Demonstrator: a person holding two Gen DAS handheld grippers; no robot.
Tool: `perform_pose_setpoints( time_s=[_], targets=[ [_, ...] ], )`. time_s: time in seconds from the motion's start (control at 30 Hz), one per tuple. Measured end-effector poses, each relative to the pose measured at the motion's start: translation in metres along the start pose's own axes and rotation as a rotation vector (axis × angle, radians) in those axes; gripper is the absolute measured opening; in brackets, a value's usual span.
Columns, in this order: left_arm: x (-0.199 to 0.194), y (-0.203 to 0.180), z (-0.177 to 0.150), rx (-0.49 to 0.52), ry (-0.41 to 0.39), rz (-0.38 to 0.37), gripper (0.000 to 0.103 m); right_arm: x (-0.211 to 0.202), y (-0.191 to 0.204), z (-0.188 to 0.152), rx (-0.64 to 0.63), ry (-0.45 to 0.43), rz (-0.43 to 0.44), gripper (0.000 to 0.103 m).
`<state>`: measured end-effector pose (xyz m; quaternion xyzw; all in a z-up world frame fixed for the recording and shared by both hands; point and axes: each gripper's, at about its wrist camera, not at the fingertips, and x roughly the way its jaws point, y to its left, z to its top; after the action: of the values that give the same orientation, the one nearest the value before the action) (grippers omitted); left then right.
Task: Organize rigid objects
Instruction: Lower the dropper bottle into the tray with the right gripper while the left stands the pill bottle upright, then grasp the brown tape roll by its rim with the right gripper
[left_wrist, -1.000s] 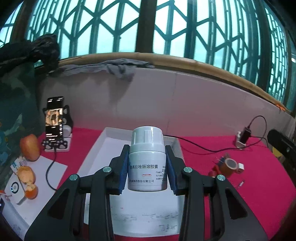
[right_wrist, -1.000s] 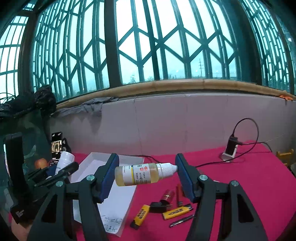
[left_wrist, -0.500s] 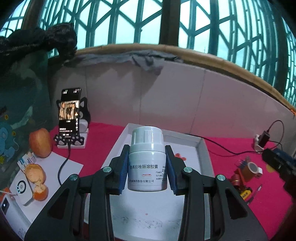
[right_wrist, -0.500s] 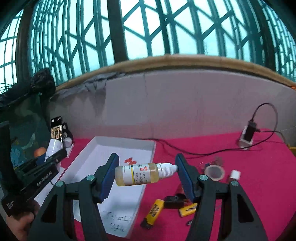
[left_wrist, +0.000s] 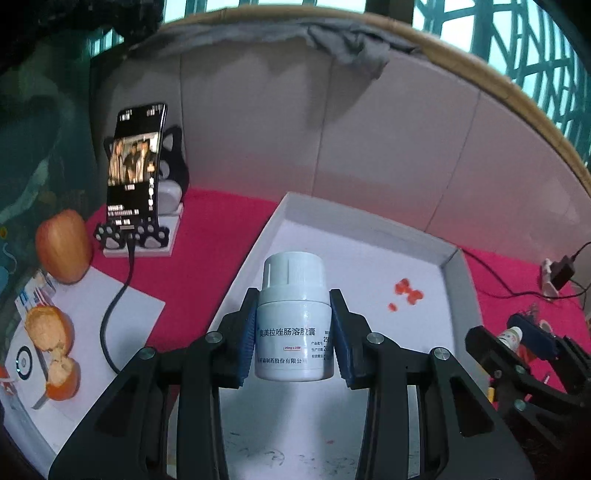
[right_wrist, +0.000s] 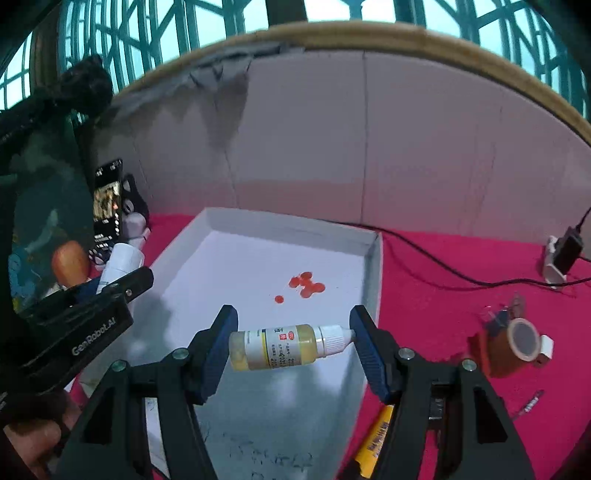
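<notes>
The left hand-held gripper (left_wrist: 294, 341) grips a white jar (left_wrist: 293, 321) and the right hand-held gripper (right_wrist: 293, 345) grips a dropper bottle (right_wrist: 290, 346), both over the white tray (right_wrist: 373, 266).

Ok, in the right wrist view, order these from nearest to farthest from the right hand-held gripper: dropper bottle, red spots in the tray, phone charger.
1. Dropper bottle, held crosswise between its fingers.
2. Red spots, ahead on the white tray floor.
3. Phone charger, far right by the wall.

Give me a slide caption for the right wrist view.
Right tongs grip a yellow dropper bottle sideways above the white tray.
</notes>
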<state>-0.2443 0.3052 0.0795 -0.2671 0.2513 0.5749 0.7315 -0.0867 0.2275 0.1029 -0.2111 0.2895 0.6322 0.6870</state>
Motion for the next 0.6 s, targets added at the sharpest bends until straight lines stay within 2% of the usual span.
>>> perform_pose_setpoints(
  time_s=[0.13,0.17,0.2,0.23,0.27,0.3,0.37,0.4,0.43,0.47,0.6],
  targets=[
    [0.014,0.007,-0.003,-0.027,0.049,-0.021,0.036,0.016,0.002,-0.004,0.006,0.030,0.015,0.064],
    [0.016,0.008,-0.004,-0.031,0.050,-0.024,0.041,0.019,0.003,-0.005,0.002,0.036,0.019,0.064],
    [0.017,0.008,-0.005,-0.033,0.049,-0.024,0.056,0.021,0.004,-0.007,-0.007,0.041,0.020,0.064],
    [0.017,0.008,-0.005,-0.038,0.047,-0.025,0.068,0.024,0.006,-0.008,-0.016,0.043,0.017,0.071],
    [0.017,0.009,-0.006,-0.048,0.044,-0.027,0.087,0.025,0.007,-0.009,-0.022,0.040,0.011,0.078],
    [0.016,0.010,-0.007,-0.055,0.037,-0.027,0.089,0.024,0.008,-0.010,-0.026,0.028,0.002,0.087],
    [0.014,0.012,-0.007,-0.072,0.024,-0.032,0.091,0.021,0.009,-0.012,-0.031,0.001,-0.007,0.089],
    [0.014,0.013,-0.007,-0.084,0.023,-0.035,0.098,0.020,0.009,-0.013,-0.033,-0.004,-0.009,0.090],
    [0.013,0.015,-0.008,-0.099,0.023,-0.039,0.103,0.019,0.010,-0.013,-0.034,-0.006,-0.010,0.095],
    [0.010,0.018,-0.008,-0.118,0.014,-0.047,0.103,0.017,0.009,-0.014,-0.031,-0.011,-0.013,0.102],
    [-0.005,0.022,-0.010,-0.159,-0.019,-0.077,0.103,0.008,0.007,-0.015,-0.022,-0.039,-0.014,0.103]
  ],
)
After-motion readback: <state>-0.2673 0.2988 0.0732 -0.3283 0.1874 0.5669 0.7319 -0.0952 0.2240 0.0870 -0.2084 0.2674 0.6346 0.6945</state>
